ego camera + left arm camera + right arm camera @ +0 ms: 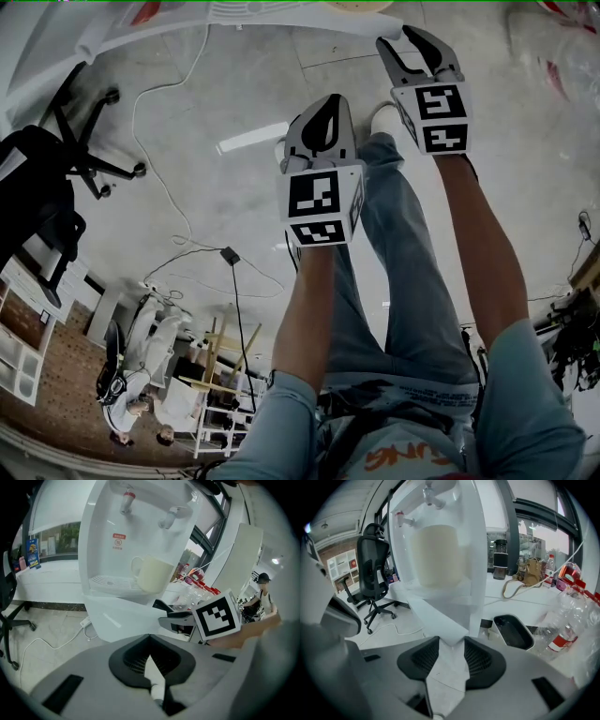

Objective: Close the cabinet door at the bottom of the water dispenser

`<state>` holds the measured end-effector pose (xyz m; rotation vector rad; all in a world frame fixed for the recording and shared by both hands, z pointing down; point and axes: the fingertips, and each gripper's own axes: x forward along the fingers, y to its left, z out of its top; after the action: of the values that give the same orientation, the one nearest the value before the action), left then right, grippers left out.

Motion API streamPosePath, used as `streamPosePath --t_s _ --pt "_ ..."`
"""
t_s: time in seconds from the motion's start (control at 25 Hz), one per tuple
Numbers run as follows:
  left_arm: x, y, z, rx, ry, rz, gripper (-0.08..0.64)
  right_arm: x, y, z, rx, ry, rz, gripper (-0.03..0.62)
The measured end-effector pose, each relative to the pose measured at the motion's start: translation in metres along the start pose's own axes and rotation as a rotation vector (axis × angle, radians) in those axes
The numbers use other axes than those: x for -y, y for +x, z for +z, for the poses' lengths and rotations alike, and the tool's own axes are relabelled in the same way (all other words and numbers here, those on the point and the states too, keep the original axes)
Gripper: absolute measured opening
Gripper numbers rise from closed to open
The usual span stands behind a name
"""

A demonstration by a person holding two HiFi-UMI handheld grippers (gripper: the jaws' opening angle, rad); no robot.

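Two claws pointed down toward the foot of the white water dispenser (140,531), each held by a bare forearm above legs in blue jeans (398,281). In the head view the left claw (326,117) was nearer the person and the right claw (405,47) farther out, close under the dispenser's white edge (234,14).

The left claw (150,638) had its dark pads drawn together at the tips, with nothing gripped. The right claw (452,641) stood well open, its ribbed pads apart and empty. The cabinet door (433,613) sat at the bottom of the dispenser, below the drip tray (108,581), a plain white panel angled out from the body. Its near lower corner came right up to the gap between the right claw's pads, though contact could not be judged. From the left gripper view the same door (117,618) lay just left of the right claw (166,613).

A cream mug (152,573) rested on the drip tray under two taps, one of them red (127,501). A black office chair (47,178) stood on the grey floor (525,187) to the left, with a white cable (159,178) trailing across it. To the right of the dispenser, a black dish (513,632) and clear plastic bottles (567,620) lay near a white bench (525,597).
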<state>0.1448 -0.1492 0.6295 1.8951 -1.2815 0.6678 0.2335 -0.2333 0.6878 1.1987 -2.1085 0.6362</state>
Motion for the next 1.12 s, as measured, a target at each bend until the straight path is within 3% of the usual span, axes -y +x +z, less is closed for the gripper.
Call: streamPosePath --t_s 0.4,1.12 --pt "-0.003 0.009 0.013 0.051 -0.019 0.024 0.011 0.038 0.024 0.029 0.047 -0.053 -0.006 0.156" --pt "-0.003 0.001 0.019 0.066 -0.011 0.043 0.011 0.059 0.042 0.05 0.095 -0.079 0.008 0.144"
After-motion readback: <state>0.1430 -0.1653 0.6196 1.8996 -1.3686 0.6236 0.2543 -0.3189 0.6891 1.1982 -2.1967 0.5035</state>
